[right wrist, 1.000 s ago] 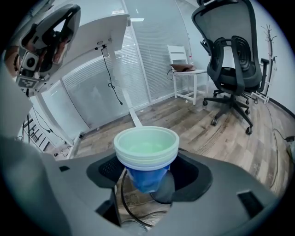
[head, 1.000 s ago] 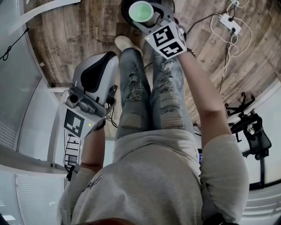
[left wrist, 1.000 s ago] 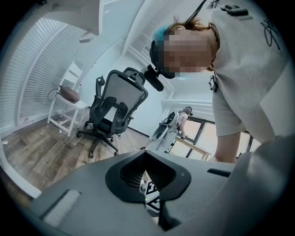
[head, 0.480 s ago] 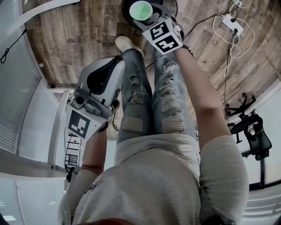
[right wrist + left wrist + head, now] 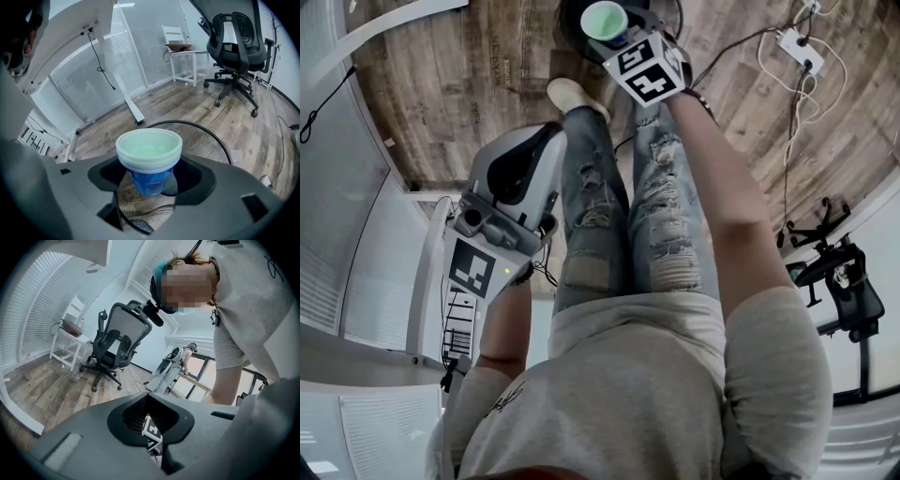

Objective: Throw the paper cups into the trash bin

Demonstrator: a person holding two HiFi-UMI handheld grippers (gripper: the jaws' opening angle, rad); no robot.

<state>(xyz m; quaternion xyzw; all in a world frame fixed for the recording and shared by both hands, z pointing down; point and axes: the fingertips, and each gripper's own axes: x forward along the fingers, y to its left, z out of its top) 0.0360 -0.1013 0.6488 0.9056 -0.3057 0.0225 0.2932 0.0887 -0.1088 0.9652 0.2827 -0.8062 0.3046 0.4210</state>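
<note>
In the right gripper view a stack of blue paper cups (image 5: 149, 164) with pale green rims stands upright between the jaws of my right gripper (image 5: 150, 183), which is shut on it. Right beneath it lies the round black mesh trash bin (image 5: 206, 138). From the head view the cups (image 5: 604, 21) show their green inside at the top edge, over the dark bin (image 5: 570, 21), with the right gripper (image 5: 623, 36) and its marker cube behind them. My left gripper (image 5: 539, 141) hangs beside the person's left leg, shut and holding nothing; its jaws (image 5: 151, 404) point up at the person.
The person's legs and a shoe (image 5: 572, 94) stand just short of the bin. A white desk leg (image 5: 126, 93), a black office chair (image 5: 236, 51) and a small white table (image 5: 185, 58) surround the bin on the wood floor. A power strip with cables (image 5: 792, 47) lies to the right.
The right gripper with the cups has moved slightly farther out over the bin. The left gripper has shifted right and up, closer to the left leg.
</note>
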